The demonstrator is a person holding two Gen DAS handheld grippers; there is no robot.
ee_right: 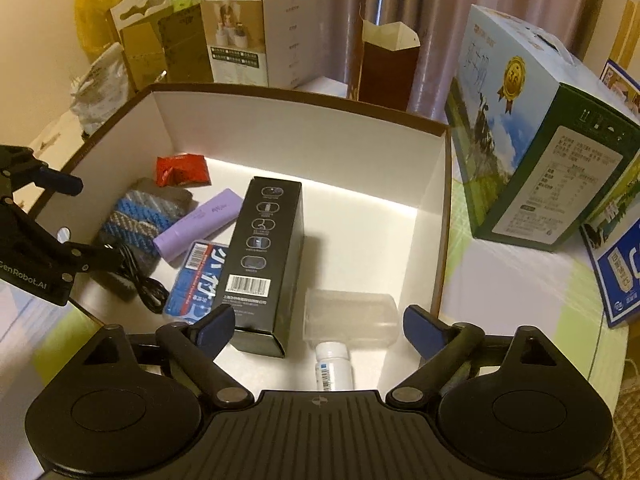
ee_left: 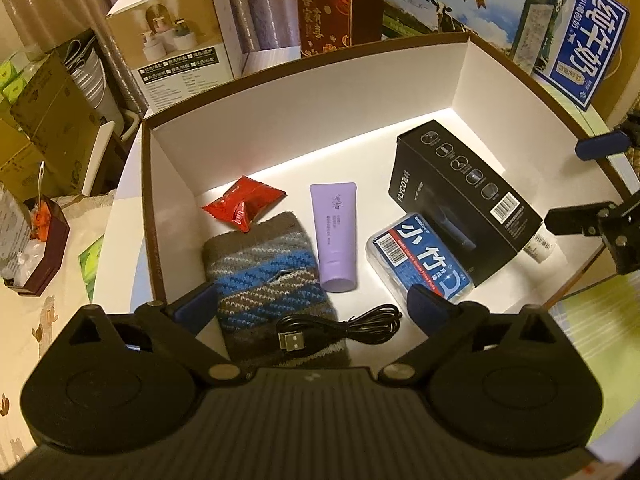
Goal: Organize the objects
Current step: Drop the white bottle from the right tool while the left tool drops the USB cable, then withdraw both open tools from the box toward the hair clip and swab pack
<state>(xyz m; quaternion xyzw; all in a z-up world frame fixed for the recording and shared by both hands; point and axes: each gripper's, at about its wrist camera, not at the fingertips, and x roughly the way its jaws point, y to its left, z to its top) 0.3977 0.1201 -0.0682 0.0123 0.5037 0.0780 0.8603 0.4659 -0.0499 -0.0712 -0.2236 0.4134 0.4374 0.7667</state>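
Note:
A white-lined open box (ee_left: 320, 120) (ee_right: 304, 136) holds a red snack packet (ee_left: 244, 202) (ee_right: 182, 170), a knitted striped cloth (ee_left: 268, 280) (ee_right: 148, 216), a purple tube (ee_left: 334, 236) (ee_right: 200, 224), a blue floss pack (ee_left: 420, 260) (ee_right: 192, 280), a long black carton (ee_left: 468, 196) (ee_right: 260, 256) and a black USB cable (ee_left: 340, 328) (ee_right: 140, 280). A clear plastic cup (ee_right: 350, 316) and a white bottle (ee_right: 334, 368) lie by the carton. My left gripper (ee_left: 308, 308) hovers open over the cloth and cable. My right gripper (ee_right: 320, 328) hovers open over the cup and bottle.
Behind the box stand a humidifier carton (ee_left: 180, 40) (ee_right: 248, 36), a dark red gift bag (ee_left: 332, 12) (ee_right: 384, 64) and milk cartons (ee_left: 520, 20) (ee_right: 532, 152). A small red box (ee_left: 36, 248) with clutter sits left on the table. Curtains hang behind.

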